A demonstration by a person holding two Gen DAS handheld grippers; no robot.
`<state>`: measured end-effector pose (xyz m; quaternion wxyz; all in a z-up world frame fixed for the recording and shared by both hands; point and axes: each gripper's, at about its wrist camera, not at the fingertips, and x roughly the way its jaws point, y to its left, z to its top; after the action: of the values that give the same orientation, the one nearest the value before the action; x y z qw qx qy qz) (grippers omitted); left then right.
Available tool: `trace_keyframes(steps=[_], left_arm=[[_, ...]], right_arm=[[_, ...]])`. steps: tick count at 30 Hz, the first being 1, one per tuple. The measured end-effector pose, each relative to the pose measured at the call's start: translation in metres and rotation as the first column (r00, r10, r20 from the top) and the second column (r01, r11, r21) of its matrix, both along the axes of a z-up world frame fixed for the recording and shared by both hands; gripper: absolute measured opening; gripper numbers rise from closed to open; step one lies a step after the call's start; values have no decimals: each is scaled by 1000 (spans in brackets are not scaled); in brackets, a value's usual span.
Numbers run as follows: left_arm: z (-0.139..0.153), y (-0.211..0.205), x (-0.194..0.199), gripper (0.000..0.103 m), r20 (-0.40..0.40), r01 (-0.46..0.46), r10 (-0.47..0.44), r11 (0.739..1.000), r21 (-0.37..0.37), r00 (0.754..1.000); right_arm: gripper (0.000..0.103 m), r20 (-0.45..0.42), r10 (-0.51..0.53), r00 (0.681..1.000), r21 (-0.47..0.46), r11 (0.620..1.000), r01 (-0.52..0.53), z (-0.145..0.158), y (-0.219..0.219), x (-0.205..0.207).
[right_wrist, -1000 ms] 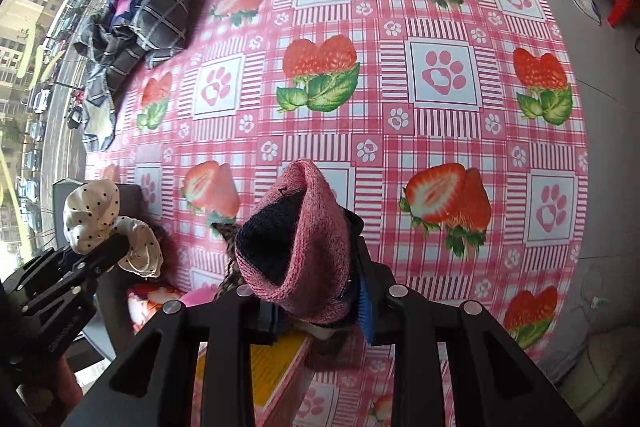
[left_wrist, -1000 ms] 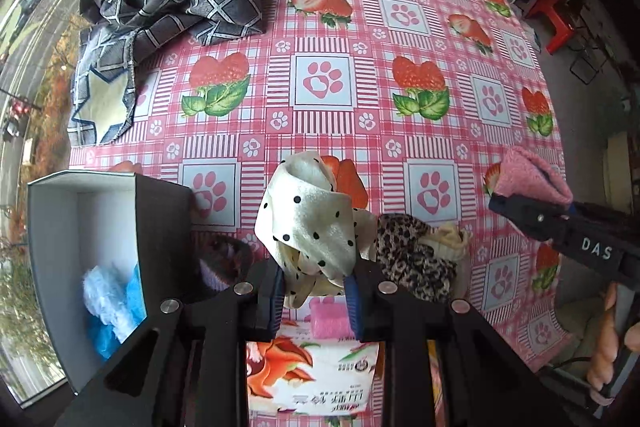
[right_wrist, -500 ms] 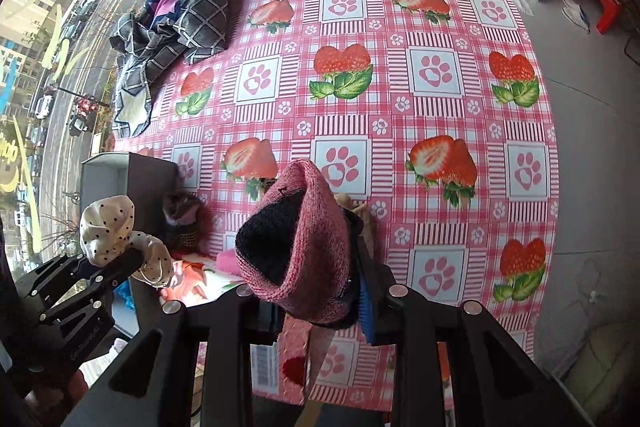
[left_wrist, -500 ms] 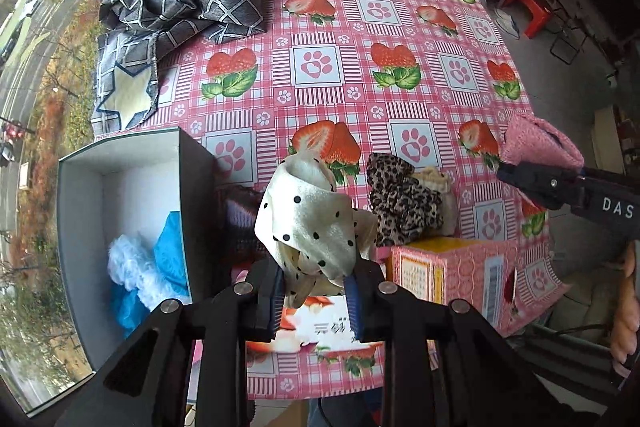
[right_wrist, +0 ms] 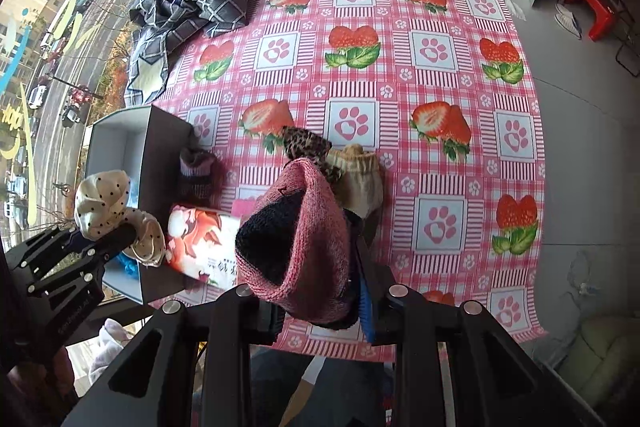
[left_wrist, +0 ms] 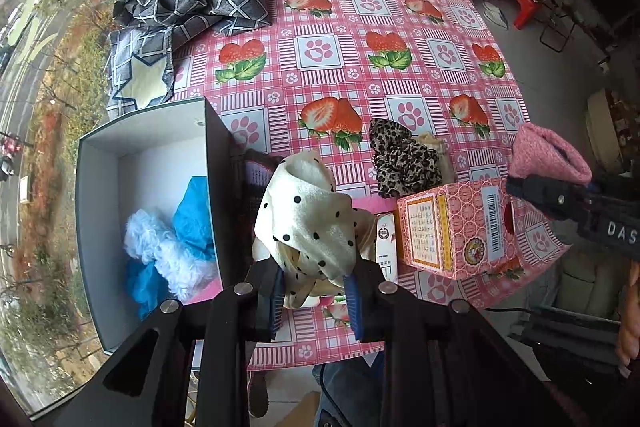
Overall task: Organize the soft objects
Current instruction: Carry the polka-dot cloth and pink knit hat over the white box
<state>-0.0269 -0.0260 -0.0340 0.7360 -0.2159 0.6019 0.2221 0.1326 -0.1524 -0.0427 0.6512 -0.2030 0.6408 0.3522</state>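
Both hands have risen off the tabletop's near edge — left gripper [left_wrist: 314,293] clamps the polka-dot scarf [left_wrist: 308,219], right gripper [right_wrist: 320,301] clamps the pink knit sock [right_wrist: 298,247] — ready for the open box [left_wrist: 96,195] at the left edge.

Left hand-held gripper [left_wrist: 314,301]: matt black plastic body, silver metal screws, blue ribbed pads.
Dotted scarf [left_wrist: 308,219] between those pads: smooth cream cloth, slight satin sheen.
Right hand-held gripper [right_wrist: 320,303]: same matt black finish. Sock [right_wrist: 296,247] held in it: coarse pink knit, dark knit inside.
Tablecloth [left_wrist: 360,39] on the table: smooth, faintly glossy, plastic-like.
Box [left_wrist: 96,187]: matt card, dark outside, white inside; holds fluffy white and blue fabric [left_wrist: 168,247].
Pink carton [left_wrist: 452,227]: printed cardboard.
Tissue pack [right_wrist: 200,247]: glossy plastic wrap.
Leopard-print scrunchie [left_wrist: 400,159]: soft crinkled cloth.
Checked sheet [left_wrist: 192,3]: matt woven cloth.
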Motion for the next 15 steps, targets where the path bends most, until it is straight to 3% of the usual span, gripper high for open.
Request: trace_keyframes(steps=[15], left_arm=[[12, 17, -37, 28, 43, -72, 71, 997, 10, 997]], right_arm=[[30, -7, 118, 993, -6, 993, -118, 7, 34, -59]])
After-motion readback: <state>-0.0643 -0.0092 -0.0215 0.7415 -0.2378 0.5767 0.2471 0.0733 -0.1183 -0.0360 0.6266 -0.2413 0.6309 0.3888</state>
